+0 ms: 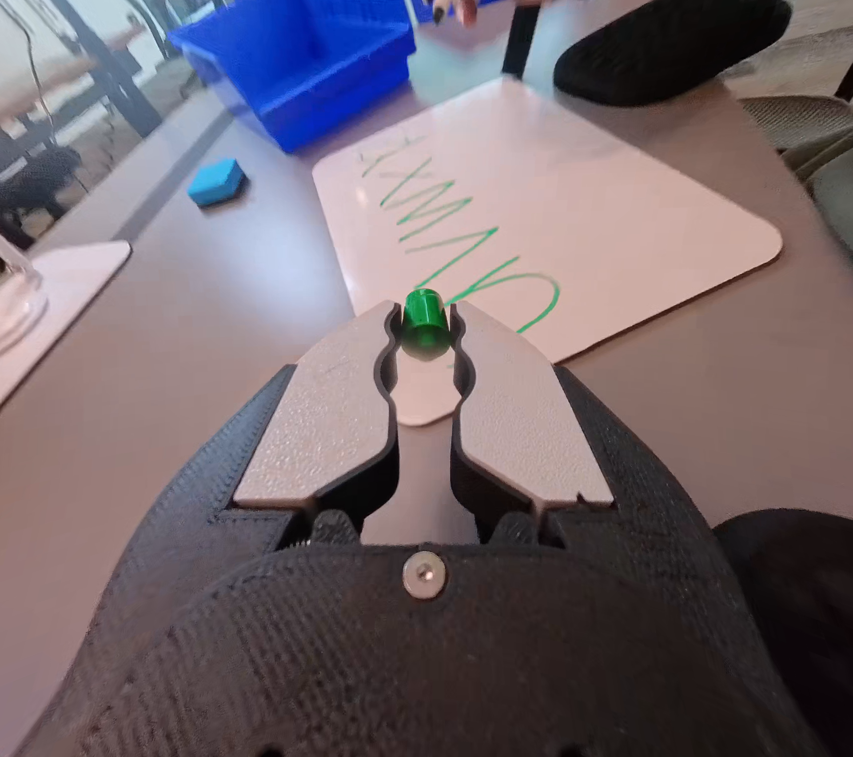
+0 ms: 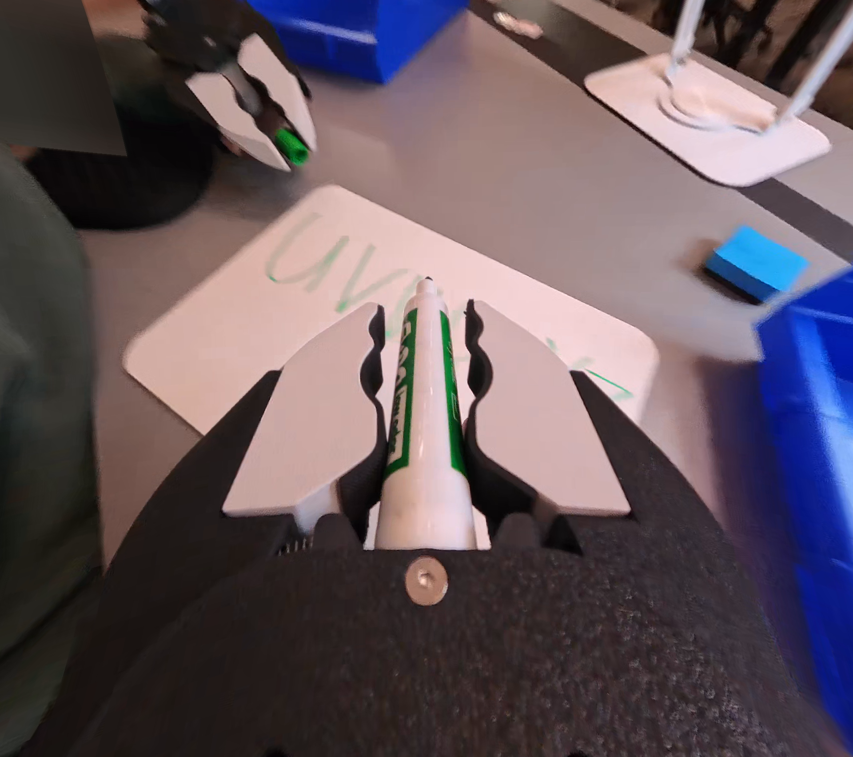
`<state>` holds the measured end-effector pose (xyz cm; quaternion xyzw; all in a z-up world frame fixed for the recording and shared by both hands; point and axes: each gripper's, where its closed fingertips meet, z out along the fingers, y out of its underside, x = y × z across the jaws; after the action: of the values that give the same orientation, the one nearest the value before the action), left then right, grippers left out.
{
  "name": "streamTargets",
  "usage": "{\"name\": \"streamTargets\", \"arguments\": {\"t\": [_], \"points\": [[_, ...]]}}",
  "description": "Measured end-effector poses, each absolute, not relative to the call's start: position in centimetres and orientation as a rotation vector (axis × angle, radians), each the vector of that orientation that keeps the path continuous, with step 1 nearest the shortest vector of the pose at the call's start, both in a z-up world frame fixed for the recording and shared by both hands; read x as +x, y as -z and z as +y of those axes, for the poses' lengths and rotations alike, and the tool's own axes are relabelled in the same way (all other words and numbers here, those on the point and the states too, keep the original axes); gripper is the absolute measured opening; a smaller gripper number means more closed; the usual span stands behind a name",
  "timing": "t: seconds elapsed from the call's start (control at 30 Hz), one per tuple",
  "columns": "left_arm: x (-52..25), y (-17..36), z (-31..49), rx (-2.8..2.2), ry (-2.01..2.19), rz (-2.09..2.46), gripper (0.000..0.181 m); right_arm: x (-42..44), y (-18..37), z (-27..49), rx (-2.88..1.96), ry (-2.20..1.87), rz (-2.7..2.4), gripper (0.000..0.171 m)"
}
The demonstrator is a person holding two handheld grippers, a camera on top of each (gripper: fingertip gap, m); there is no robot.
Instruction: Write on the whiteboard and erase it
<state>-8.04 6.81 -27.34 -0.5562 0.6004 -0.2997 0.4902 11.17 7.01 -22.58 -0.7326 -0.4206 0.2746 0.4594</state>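
Green writing already runs across the whiteboard (image 2: 286,347) on the worktop (image 2: 461,162), so with the right gripper (image 2: 425,314) jaws clamped on the uncapped marker (image 2: 422,411) above the whiteboard and the left gripper (image 1: 423,312) jaws clamped on its green cap (image 1: 422,321), capping and wiping with the blue eraser (image 2: 757,263) beside the whiteboard seem left.

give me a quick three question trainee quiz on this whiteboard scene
1. True or false: the left tool is shut on the green cap.
2. What does the right tool hold? A) the eraser B) the uncapped marker C) nothing
3. Fill in: the blue eraser lies on the ____, off the whiteboard.

Key: 1 true; 2 B; 3 table
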Motion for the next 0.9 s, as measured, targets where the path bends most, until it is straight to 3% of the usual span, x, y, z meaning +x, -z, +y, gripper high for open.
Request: {"name": "streamTargets", "arguments": {"t": [0.33, 0.9], "points": [[-6.3, 24.0, 2.2, -1.055, 0.653, 1.480, 0.020, -1.6, 22.4, 0.7, -1.686, -1.157, -0.694, 0.034], [-6.0, 23.2, -1.8, -0.877, 0.821, 1.561, 0.020, -6.0, 23.2, -1.7, -1.610, -1.441, -0.692, 0.034]]}}
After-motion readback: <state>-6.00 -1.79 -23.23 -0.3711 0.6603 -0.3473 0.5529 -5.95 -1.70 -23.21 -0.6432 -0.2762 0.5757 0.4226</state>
